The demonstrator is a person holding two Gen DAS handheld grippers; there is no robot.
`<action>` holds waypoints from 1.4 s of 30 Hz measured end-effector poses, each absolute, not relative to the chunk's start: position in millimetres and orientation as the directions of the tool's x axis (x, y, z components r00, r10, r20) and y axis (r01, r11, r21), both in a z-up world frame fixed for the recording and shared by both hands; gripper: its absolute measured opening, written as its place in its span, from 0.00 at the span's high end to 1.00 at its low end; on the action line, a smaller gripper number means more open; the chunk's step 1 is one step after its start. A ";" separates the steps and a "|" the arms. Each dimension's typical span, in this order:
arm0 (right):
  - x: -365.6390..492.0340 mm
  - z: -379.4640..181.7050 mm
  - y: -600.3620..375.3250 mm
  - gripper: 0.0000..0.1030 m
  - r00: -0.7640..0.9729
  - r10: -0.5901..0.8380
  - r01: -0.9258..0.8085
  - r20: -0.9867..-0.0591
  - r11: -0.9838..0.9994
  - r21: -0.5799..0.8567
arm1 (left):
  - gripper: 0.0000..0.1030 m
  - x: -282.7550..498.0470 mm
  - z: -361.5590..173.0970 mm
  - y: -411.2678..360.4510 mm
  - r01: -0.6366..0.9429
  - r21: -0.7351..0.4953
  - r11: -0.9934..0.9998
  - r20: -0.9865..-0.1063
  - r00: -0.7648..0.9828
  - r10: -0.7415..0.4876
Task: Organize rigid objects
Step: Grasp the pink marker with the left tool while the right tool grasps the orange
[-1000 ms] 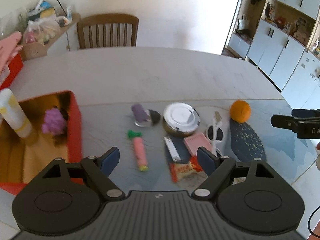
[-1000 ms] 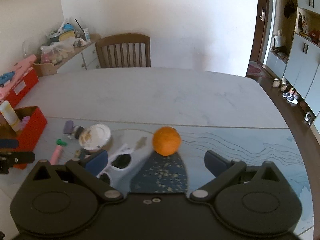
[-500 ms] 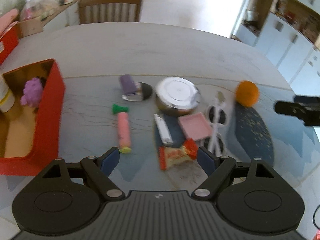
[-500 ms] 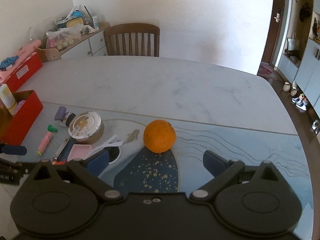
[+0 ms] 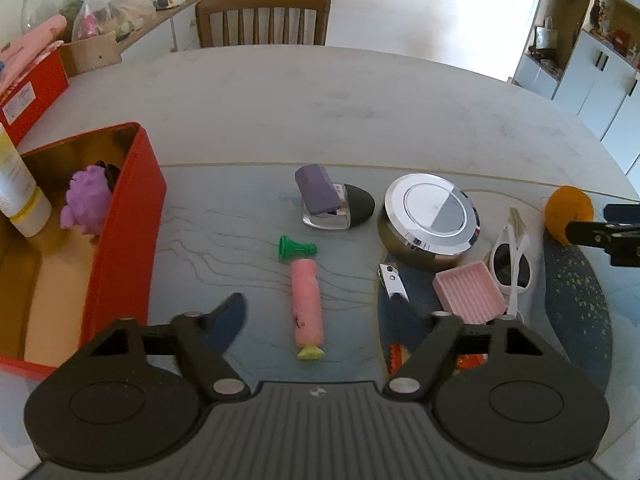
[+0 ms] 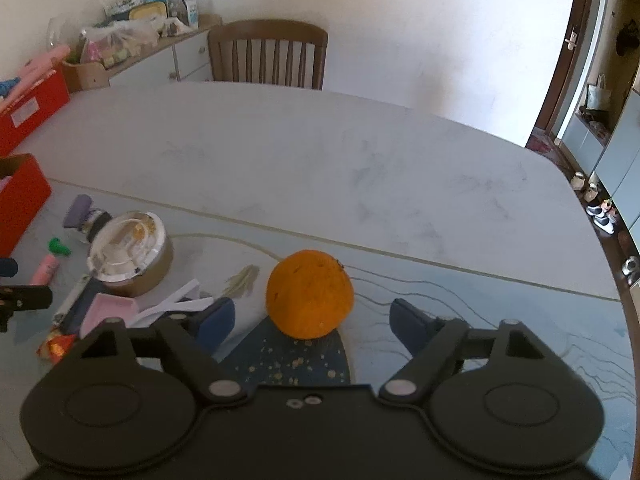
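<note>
Home dining room: wooden chair [image 5: 262, 16], table [image 5: 320, 112], cupboards [image 5: 592, 64]

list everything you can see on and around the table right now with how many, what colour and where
orange: 1, orange, between right claw fingers
round tin: 1, silver lid, mid-table
sunglasses: 1, white, right of tin
pink tray: 1, pink, below tin
pink tube: 1, pink, centre
green piece: 1, green, above tube
purple-black item: 1, left of tin
red box: 1, red, left
chair: 1, brown, far side
left claw: open
right claw: open
</note>
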State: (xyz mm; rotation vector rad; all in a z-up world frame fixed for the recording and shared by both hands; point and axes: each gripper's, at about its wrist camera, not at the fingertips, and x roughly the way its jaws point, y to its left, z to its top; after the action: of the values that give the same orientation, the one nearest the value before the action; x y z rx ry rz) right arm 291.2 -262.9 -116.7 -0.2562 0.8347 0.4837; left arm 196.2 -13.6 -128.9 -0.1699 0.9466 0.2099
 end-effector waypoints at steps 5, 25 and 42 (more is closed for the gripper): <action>300.0 -122.7 -258.1 0.26 0.567 0.299 -0.505 -0.767 0.862 -0.036 | 0.58 198.0 -135.0 -9.4 -0.266 -0.066 0.962 -0.827 0.553 0.096; 294.7 -121.0 -255.7 0.48 0.547 0.294 -0.488 -0.784 0.873 -0.013 | 0.85 196.0 -134.6 -8.7 -0.267 -0.036 0.963 -0.819 0.560 0.125; 230.5 -84.0 -254.0 0.49 0.541 0.371 -0.557 -0.755 0.830 0.008 | 0.85 172.6 -119.3 1.9 -0.256 -0.080 0.963 -0.814 0.574 0.085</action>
State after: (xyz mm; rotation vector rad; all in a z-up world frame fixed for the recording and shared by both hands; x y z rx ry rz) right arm 230.5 -254.0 -84.0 -0.2452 0.8324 0.5576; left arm 172.6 1.9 -119.3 -0.1974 0.9396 0.2018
